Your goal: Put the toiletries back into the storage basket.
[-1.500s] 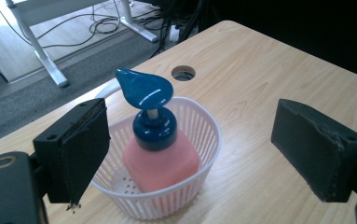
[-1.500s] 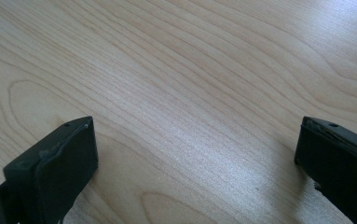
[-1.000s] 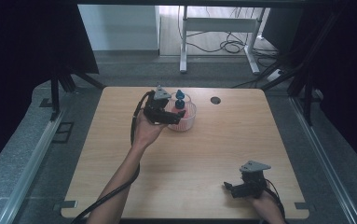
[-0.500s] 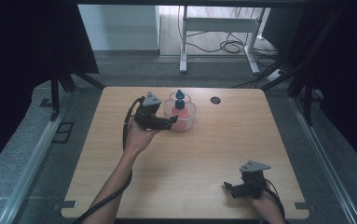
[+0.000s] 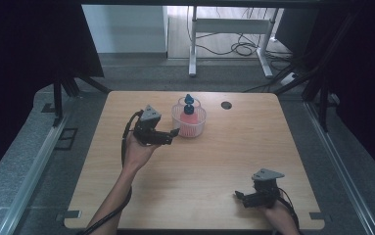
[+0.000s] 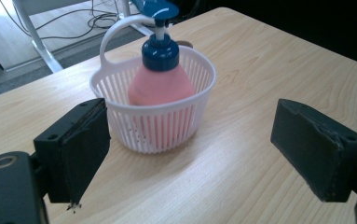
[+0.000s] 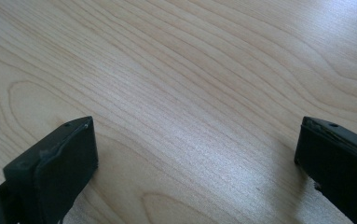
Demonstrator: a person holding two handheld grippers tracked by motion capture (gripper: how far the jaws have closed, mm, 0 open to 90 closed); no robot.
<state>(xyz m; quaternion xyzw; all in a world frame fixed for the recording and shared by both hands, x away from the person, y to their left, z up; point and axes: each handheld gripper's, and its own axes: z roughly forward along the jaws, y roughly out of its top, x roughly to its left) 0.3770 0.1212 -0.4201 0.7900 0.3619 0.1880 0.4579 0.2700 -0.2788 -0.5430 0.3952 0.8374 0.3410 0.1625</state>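
Two grippers, both empty. Right gripper (image 5: 244, 197): jaws spread wide, resting low at the table's (image 5: 209, 161) near edge. Left gripper (image 5: 171, 137): jaws parted, drawn back from the white basket (image 6: 154, 109) it was touching a second ago. Pink pump bottle (image 6: 159, 79): upright inside the basket, mid-far table; placement looks complete.

No lettering, label or number is legible on anything here.

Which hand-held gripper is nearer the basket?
The left hand-held gripper: its open jaws point at the white basket holding the pink pump bottle. The right hand-held gripper sits open at the table's near edge.
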